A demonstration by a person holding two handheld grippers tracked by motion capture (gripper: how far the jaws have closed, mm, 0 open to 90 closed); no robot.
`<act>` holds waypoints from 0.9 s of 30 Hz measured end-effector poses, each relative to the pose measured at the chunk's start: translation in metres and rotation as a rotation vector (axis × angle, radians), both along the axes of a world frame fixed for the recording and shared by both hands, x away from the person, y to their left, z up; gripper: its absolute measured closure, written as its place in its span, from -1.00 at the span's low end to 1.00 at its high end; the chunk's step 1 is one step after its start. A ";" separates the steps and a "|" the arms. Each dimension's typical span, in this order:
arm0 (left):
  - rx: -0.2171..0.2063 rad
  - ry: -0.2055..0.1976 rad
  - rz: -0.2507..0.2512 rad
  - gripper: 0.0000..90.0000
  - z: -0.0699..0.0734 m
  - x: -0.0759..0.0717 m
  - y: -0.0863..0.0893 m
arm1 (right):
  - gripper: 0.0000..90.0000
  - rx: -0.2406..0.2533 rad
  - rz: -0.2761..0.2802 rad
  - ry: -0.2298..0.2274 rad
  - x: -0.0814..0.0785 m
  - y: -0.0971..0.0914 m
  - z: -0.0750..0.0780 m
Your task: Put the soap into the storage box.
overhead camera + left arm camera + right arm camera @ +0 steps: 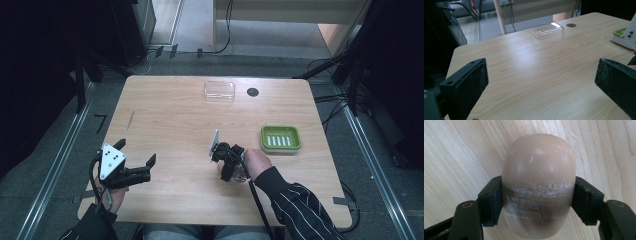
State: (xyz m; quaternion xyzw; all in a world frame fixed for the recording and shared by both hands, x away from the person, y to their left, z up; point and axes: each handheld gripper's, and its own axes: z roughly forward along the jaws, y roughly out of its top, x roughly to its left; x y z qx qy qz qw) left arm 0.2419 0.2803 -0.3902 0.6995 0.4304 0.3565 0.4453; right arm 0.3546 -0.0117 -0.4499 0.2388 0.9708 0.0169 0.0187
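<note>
A beige oval bar of soap [539, 170], scuffed with whitish marks across its middle, lies over the wooden table, and my right gripper [537, 195] is shut on it with a black pad pressed on each side. In the high view the right gripper [227, 162] is near the table's middle front, pointing down, just left of a green soap dish [280, 138]. My left gripper [136, 152] is at the front left, open with nothing between its jaws; in its own view the left gripper [541, 82] looks across bare wood.
A clear plastic lid [219, 91] [547, 30] lies near the far edge, with a dark round hole [252, 92] beside it. The green dish [620, 33] is at the right. The wooden table [165, 115] has dark floor and cables around it.
</note>
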 end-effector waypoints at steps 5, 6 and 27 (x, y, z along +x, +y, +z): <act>0.001 0.000 -0.001 -1.00 0.000 0.000 0.000 | -0.26 0.001 0.005 -0.009 0.001 -0.005 0.004; 0.002 0.000 -0.001 -1.00 0.000 0.000 0.000 | -0.26 0.002 0.004 -0.012 0.001 -0.006 0.004; 0.004 0.001 -0.007 -1.00 0.000 0.001 -0.002 | -0.26 -0.014 0.027 -0.037 0.000 -0.028 0.015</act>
